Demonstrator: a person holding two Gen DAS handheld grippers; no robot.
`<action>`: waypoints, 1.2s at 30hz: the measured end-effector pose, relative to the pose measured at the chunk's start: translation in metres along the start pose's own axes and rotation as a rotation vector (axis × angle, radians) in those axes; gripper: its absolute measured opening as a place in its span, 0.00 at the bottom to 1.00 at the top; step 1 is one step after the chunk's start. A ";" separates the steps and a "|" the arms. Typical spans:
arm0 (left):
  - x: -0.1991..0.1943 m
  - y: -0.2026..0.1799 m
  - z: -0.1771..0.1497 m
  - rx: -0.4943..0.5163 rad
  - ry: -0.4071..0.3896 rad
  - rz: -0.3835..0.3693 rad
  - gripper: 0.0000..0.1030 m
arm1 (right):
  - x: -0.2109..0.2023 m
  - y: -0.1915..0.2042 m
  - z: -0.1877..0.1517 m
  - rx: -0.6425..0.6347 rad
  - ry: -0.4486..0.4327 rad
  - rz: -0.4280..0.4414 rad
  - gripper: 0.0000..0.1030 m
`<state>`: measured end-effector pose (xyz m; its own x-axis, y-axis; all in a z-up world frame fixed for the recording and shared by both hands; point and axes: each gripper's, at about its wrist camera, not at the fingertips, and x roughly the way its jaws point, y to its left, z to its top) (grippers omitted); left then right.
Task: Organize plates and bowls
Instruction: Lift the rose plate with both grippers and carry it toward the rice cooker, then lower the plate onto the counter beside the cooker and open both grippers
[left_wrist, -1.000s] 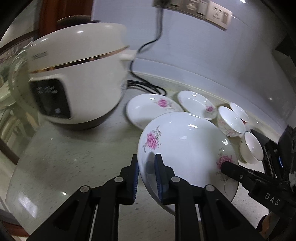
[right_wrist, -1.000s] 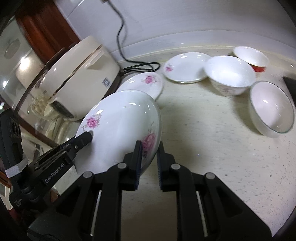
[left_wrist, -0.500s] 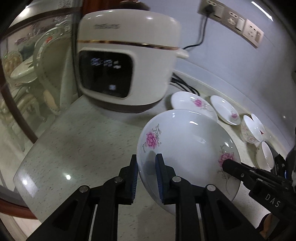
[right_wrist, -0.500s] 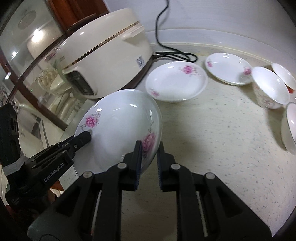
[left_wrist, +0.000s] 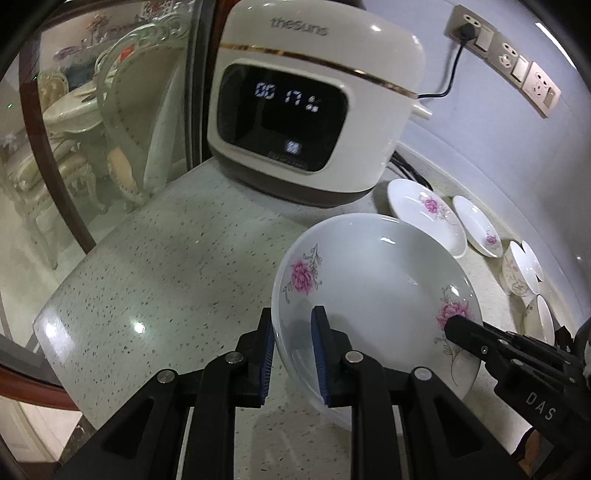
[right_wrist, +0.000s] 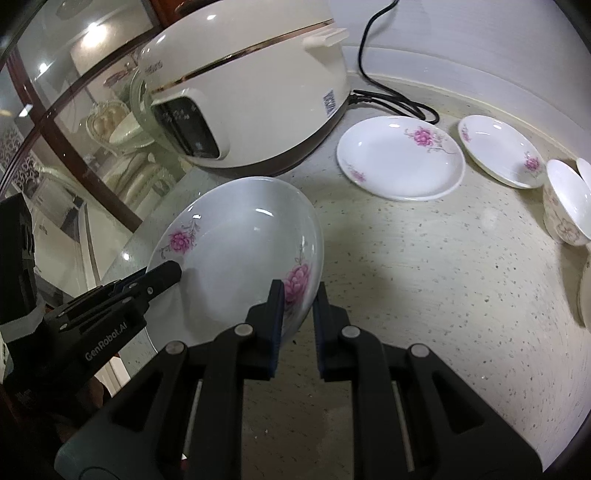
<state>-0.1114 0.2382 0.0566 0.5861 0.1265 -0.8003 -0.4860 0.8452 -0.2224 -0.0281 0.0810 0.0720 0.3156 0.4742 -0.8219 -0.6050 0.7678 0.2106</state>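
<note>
A large white plate with pink flowers (left_wrist: 373, 284) hangs above the speckled counter, held by both grippers. My left gripper (left_wrist: 293, 321) is shut on its left rim; it also shows in the right wrist view (right_wrist: 162, 275). My right gripper (right_wrist: 299, 295) is shut on the plate's right rim (right_wrist: 240, 251); it also shows in the left wrist view (left_wrist: 452, 325). Two smaller flowered plates (right_wrist: 400, 162) (right_wrist: 498, 149) lie flat on the counter to the right. White bowls (right_wrist: 565, 203) stand beyond them at the right edge.
A cream rice cooker (left_wrist: 314, 107) with a lit display stands at the back left, its black cord (right_wrist: 391, 101) running along the wall. A glass partition with a dark wood frame (left_wrist: 55, 155) borders the counter's left edge (left_wrist: 48, 332). Wall sockets (left_wrist: 506, 62) sit upper right.
Both grippers have carried the large plate leftward along the counter, toward the space in front of the rice cooker. The other plates and bowls have slid to the right of the views.
</note>
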 end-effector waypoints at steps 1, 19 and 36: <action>0.000 0.002 -0.001 -0.004 0.003 0.002 0.20 | 0.001 0.001 0.000 -0.005 0.003 -0.001 0.17; 0.026 0.024 -0.006 -0.035 0.086 0.080 0.21 | 0.043 0.023 -0.002 -0.095 0.099 -0.017 0.18; 0.033 0.016 -0.003 0.031 0.098 0.138 0.25 | 0.063 0.029 -0.006 -0.127 0.172 -0.010 0.40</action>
<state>-0.1012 0.2542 0.0248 0.4487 0.1922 -0.8728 -0.5366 0.8389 -0.0911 -0.0302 0.1303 0.0230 0.1994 0.3782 -0.9040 -0.6932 0.7065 0.1427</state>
